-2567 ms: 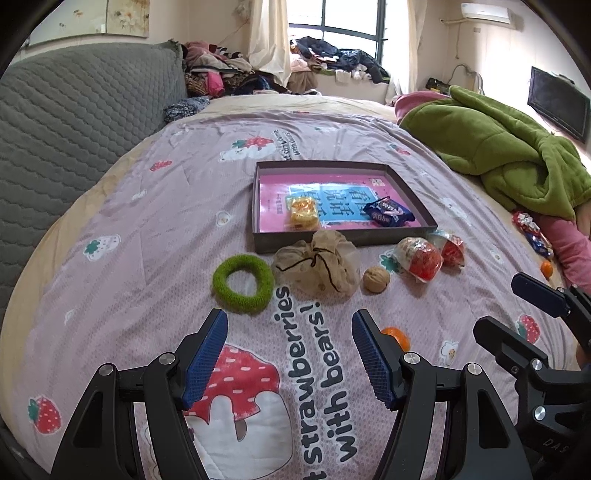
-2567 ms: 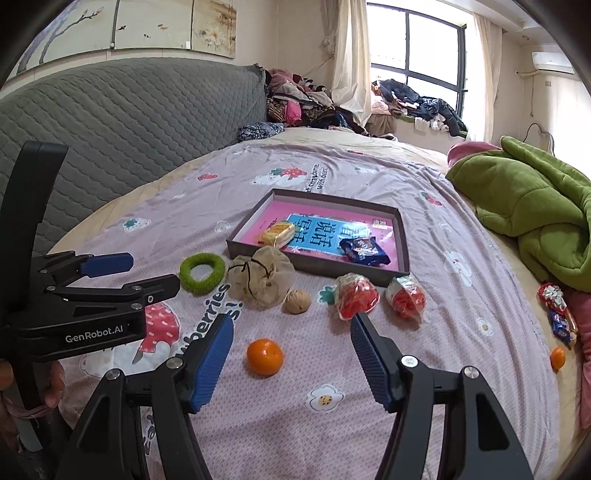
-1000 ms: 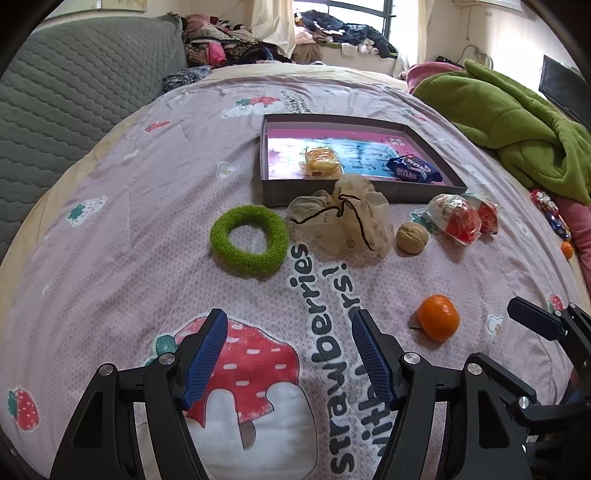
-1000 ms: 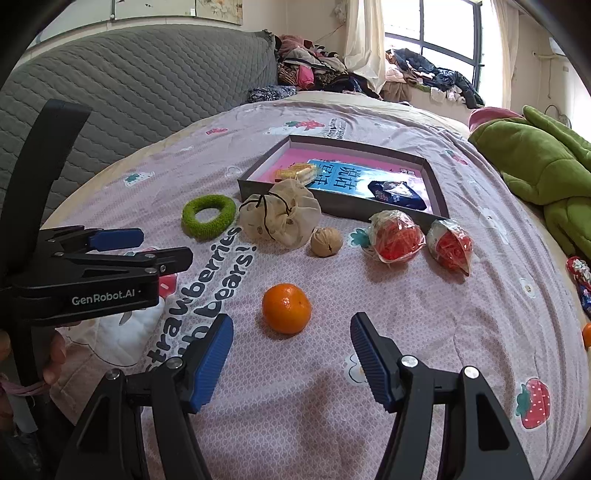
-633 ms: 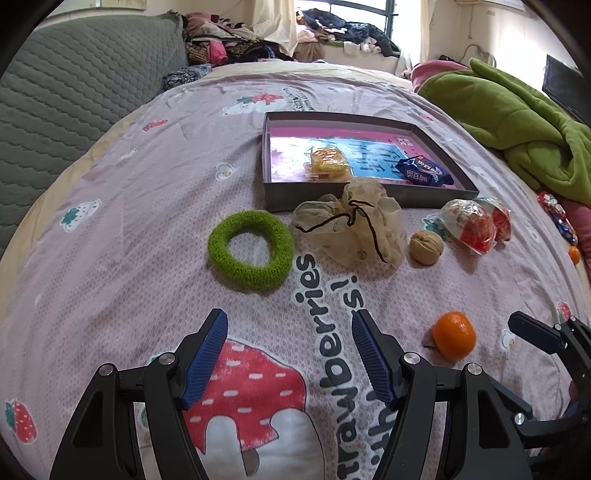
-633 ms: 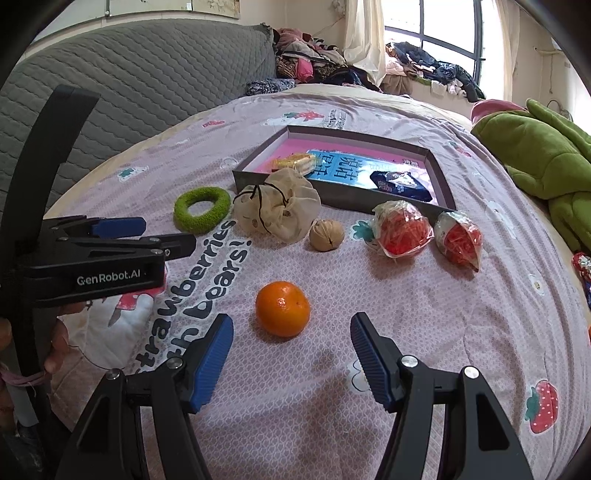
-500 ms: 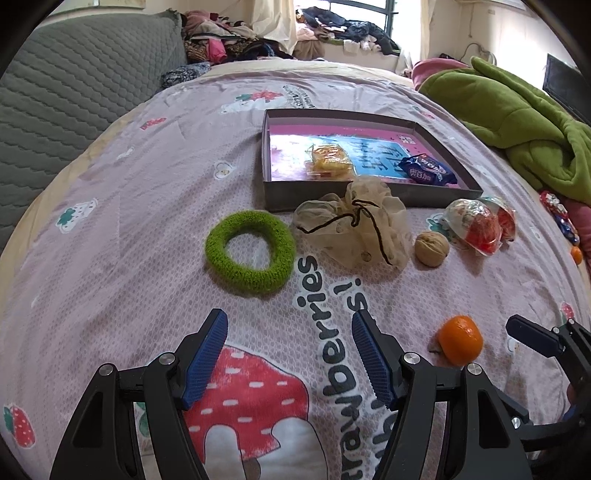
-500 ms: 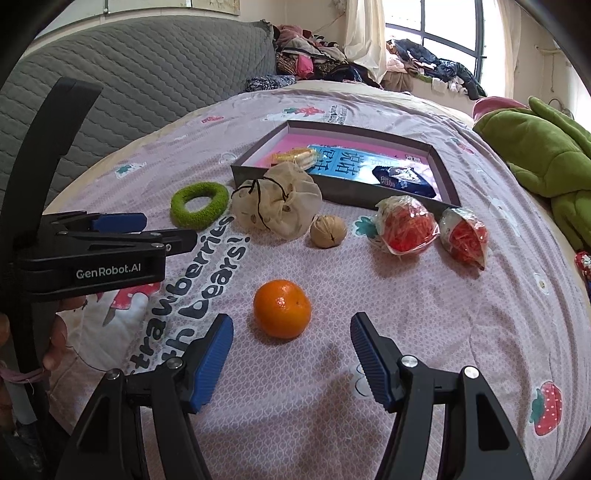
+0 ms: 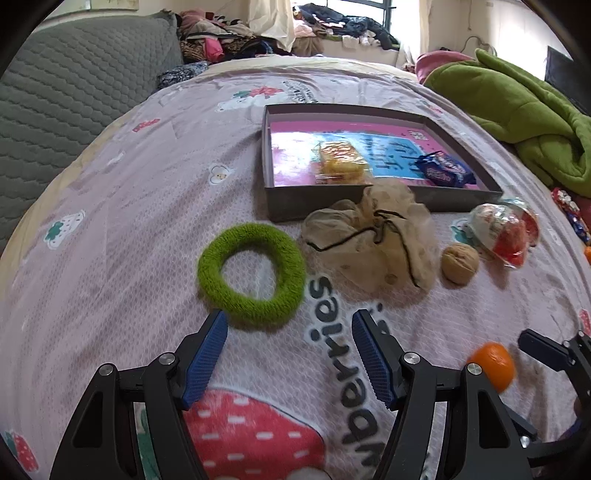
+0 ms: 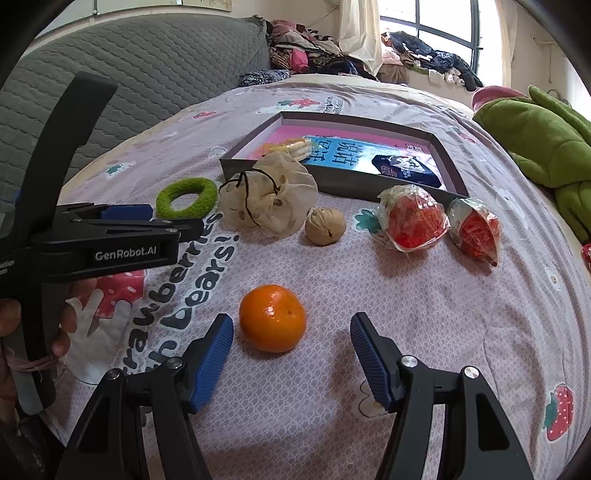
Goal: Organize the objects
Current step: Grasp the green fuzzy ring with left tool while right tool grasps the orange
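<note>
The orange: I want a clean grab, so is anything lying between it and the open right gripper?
Nothing visible does. The orange sits alone on the bedsheet just ahead of the right gripper, whose jaws stand open.

Daylight scene, bright. Light enters from window (image 10: 439,22) at far end, overexposed to white. Soft shadows fall toward camera: under tangerine (image 10: 272,317), walnut (image 10: 325,226), wrapped snacks (image 10: 412,218). Glare on glossy tray liner (image 9: 295,155) washes out pink. Strong fisheye: bedspread (image 9: 110,221) bulges, black vignette in corners. Tangerine in left wrist view blurred. Centre sharp; edges softer, smeared.
</note>
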Motion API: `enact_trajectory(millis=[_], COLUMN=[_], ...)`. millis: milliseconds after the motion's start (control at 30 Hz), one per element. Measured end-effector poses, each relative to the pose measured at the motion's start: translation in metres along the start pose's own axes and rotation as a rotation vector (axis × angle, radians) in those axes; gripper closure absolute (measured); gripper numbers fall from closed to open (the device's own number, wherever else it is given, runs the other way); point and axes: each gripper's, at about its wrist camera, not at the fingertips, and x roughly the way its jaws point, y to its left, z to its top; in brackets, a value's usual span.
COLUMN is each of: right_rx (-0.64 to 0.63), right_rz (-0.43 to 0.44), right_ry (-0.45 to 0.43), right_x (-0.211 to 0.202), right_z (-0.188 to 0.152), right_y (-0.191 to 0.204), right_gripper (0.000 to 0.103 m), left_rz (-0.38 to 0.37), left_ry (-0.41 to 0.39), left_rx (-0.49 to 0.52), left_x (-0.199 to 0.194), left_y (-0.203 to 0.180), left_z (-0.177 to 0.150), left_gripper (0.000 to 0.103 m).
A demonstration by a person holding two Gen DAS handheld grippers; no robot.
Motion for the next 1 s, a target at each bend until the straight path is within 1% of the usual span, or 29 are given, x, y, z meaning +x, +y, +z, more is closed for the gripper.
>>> enact_trajectory(millis=[233,467,533,567,633,667,700,833,867,933,967,1000], right_rx=[0.002,0.003,-0.006,-0.014,-0.029,-0.035,-0.041,-0.055,-0.052,-0.045,-0.039,-0.034], right_rz=[-0.005,-0.022,-0.032,-0.037,-0.043,-0.045,-0.047,-0.038,-0.034,-0.018,-0.008,0.000], right_ry=[0.015,0.010,0.008,0.006,0.002,-0.001,-0.002,-0.002,-0.002,-0.003,-0.005,-0.006], right_x=[0.011,0.018,0.019,0.019,0.019,0.019,0.019,0.019,0.019,0.019,0.018,0.017], right_z=[0.002,0.004,0.004,0.004,0.004,0.003,0.003,0.003,0.003,0.003,0.003,0.002], right_y=[0.001,0.003,0.004,0.005,0.008,0.009,0.010,0.014,0.013,0.013,0.012,0.011], right_gripper=[0.037,0.037,0.038,0.039,0.042,0.043,0.044,0.053,0.054,0.061,0.063,0.065], left_rz=[0.011,-0.017,-0.022,-0.022,-0.025,-0.024,-0.026,-0.029,-0.032,-0.039,-0.046,-0.049], left_ry=[0.031,0.012,0.003,0.001,-0.007,-0.011,-0.013,-0.013,-0.014,-0.013,-0.013,-0.014], left_rx=[-0.009,-0.019,-0.016,-0.014,-0.008,-0.007,-0.004,0.011,0.014,0.013,0.009,0.007], left_x=[0.025,0.033,0.034,0.034,0.034,0.033,0.033,0.032,0.032,0.030,0.029,0.028], left_y=[0.010,0.015,0.015,0.014,0.013,0.012,0.012,0.009,0.008,0.008,0.008,0.008], left_z=[0.006,0.008,0.008,0.008,0.008,0.007,0.007,0.005,0.005,0.003,0.003,0.002], left_gripper=[0.032,0.032,0.033,0.035,0.043,0.050,0.054,0.061,0.064,0.071,0.076,0.077])
